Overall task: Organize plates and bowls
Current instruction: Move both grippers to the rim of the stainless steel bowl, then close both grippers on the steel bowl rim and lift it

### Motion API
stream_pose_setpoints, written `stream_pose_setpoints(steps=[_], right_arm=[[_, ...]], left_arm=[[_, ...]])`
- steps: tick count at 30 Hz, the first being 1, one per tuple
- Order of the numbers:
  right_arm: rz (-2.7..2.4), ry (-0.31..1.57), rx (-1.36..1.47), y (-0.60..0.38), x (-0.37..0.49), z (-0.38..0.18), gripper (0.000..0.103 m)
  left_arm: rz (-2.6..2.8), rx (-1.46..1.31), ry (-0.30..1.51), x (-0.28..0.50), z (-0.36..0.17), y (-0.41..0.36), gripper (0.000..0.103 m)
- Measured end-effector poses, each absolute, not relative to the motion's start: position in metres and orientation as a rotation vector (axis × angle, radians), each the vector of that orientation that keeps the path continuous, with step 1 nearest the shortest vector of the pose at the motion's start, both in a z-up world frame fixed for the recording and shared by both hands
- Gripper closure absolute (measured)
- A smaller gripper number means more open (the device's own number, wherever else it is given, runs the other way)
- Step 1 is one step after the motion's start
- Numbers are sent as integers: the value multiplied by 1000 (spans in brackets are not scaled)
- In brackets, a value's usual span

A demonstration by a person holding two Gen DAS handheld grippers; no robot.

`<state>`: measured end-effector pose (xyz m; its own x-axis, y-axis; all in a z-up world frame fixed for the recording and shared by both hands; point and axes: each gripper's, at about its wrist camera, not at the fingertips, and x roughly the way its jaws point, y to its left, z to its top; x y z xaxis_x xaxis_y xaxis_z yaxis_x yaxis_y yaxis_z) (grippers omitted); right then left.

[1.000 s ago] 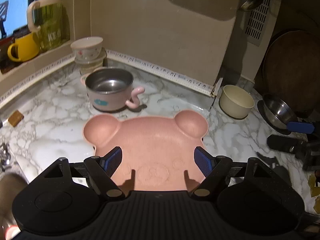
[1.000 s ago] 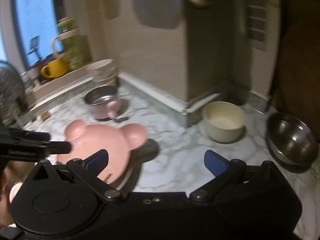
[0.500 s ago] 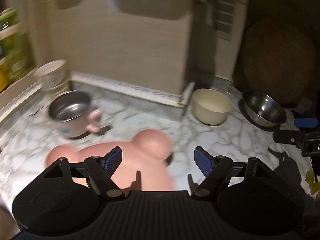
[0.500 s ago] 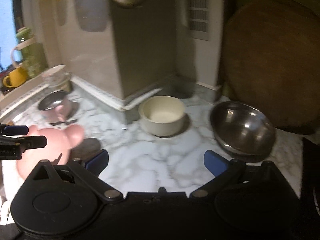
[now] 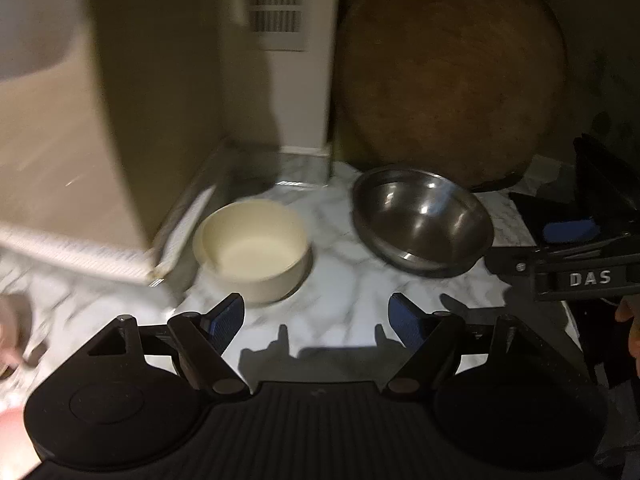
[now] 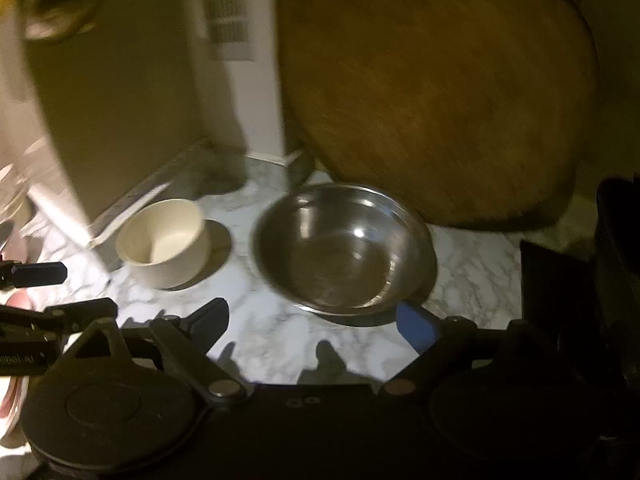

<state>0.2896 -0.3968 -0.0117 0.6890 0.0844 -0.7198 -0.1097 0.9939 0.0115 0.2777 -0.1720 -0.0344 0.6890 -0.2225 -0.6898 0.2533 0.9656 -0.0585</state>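
Wooden board (image 6: 440,92) behind (seemingly touching) steel bowl (image 6: 344,248)

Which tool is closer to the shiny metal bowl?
Right. The right tool hangs open just in front of the steel bowl, one fingertip almost at its rim. The left tool is open too, nearer the cream bowl.

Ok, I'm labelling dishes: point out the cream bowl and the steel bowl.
cream bowl (image 5: 256,250), left wrist view, on its inner floor.
steel bowl (image 6: 340,256), right wrist view, on its inner floor.

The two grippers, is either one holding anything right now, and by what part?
Nothing is held. The left gripper and right gripper both stand open over bare marble counter.
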Motion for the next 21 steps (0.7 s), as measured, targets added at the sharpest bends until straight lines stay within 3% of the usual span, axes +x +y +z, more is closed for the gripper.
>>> stream_pose_setpoints(steps=[12,16,21], right_arm=[[-47,876,66,-437,355,-47,31],[-84,903,96,-449,370,-56,41],[-114,921,110,-460,386,-63,48]], left_arm=[[-260,-5,878,369,-59,-228,25],[-242,-20,919,391,-72,-235,39],[-232,-51,963,411,-84,-240,48]])
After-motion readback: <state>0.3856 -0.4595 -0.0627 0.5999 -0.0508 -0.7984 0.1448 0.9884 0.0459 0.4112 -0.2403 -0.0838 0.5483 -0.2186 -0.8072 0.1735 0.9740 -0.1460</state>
